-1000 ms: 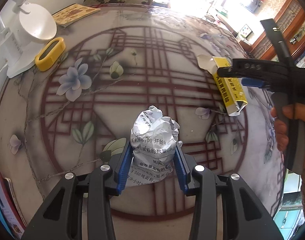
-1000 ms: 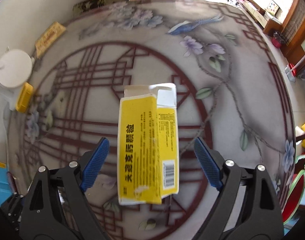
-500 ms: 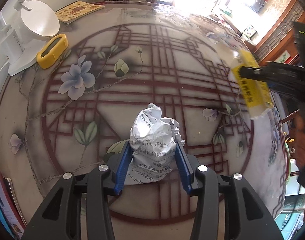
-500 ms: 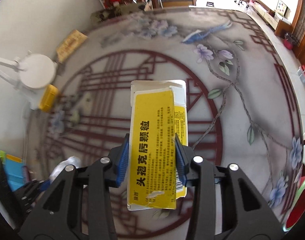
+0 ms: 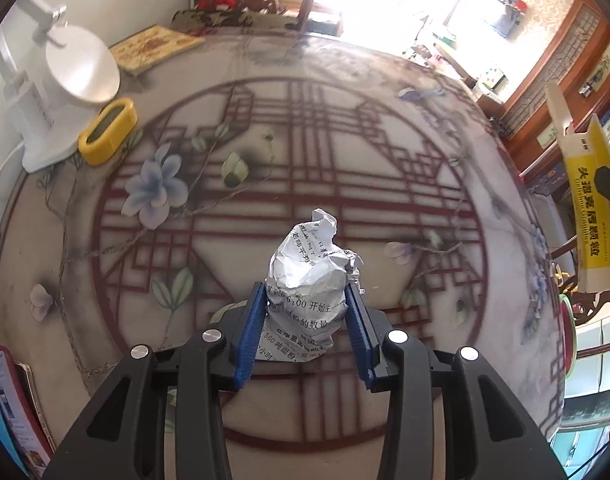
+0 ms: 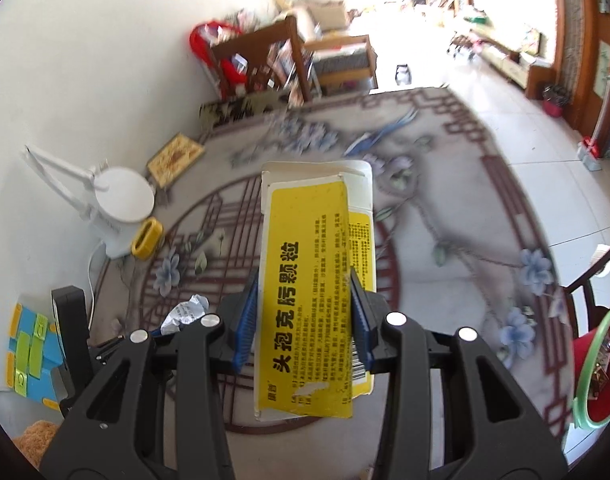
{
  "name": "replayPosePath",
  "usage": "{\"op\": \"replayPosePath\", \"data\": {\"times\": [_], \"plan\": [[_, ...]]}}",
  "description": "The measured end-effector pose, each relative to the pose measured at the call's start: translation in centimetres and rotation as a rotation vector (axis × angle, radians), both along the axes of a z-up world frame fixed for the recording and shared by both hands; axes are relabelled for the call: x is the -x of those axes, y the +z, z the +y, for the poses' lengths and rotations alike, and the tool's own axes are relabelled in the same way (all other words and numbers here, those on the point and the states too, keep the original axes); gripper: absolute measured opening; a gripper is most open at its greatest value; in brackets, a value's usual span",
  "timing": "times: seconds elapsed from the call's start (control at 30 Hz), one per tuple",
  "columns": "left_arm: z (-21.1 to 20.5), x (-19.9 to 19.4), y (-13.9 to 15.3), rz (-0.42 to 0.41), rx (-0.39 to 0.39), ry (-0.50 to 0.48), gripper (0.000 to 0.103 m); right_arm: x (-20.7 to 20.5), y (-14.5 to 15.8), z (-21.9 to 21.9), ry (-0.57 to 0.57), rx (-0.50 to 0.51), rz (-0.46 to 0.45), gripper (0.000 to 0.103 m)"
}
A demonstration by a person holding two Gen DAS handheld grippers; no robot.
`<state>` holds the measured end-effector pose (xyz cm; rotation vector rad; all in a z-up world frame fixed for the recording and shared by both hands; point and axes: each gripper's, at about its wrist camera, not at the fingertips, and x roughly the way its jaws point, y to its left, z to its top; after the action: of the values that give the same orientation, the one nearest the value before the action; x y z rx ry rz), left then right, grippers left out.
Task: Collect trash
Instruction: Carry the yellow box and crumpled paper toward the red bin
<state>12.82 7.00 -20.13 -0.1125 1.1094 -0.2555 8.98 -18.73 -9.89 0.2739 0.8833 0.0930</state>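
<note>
A crumpled ball of printed white paper (image 5: 309, 276) sits on the round patterned table (image 5: 345, 140), near its front. My left gripper (image 5: 305, 296) has its blue pads pressed on both sides of the ball, and its jaws are closing. A flattened yellow medicine box (image 6: 305, 220) with black print is held up off the table by my right gripper (image 6: 303, 280), which is shut on its middle. In the left wrist view the yellow box (image 5: 593, 208) hangs at the far right, past the table's edge. The right wrist view shows the paper ball (image 6: 187, 312) at lower left.
A white lamp (image 5: 65, 92), a yellow holder (image 5: 107, 130) and a flat patterned book (image 5: 155, 48) stand at the table's back left. A phone in a red case (image 5: 9, 400) lies at the front left. A red bin with a green rim (image 6: 597, 364) stands right of the table.
My right gripper closed on the yellow box, lifted it off the table and carried it up and to the right. The left gripper stayed around the paper ball.
</note>
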Motion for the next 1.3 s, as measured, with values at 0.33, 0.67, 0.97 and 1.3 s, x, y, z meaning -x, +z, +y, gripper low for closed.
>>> {"op": "replayPosePath", "data": {"times": [0.33,0.67,0.97,1.3], "plan": [[-4.2,1.8,3.7,-0.077,0.017,-0.077,0.037,4.0,3.3,-3.0,-0.067,0.005,-0.099,0.04],[-8.5,3.7,5.7,-0.115,0.024,-0.12,0.037,6.8,4.3,-6.6,-0.09,-0.009,-0.133,0.04],[-14.2,5.4,6.4,-0.117,0.009,-0.176,0.037,9.3,4.5,-11.8,-0.144,-0.03,-0.149,0.04],[-21.8,7.1,7.7,-0.138,0.011,-0.26,0.037,12.0,4.2,-18.4,-0.215,-0.047,-0.154,0.04]]}}
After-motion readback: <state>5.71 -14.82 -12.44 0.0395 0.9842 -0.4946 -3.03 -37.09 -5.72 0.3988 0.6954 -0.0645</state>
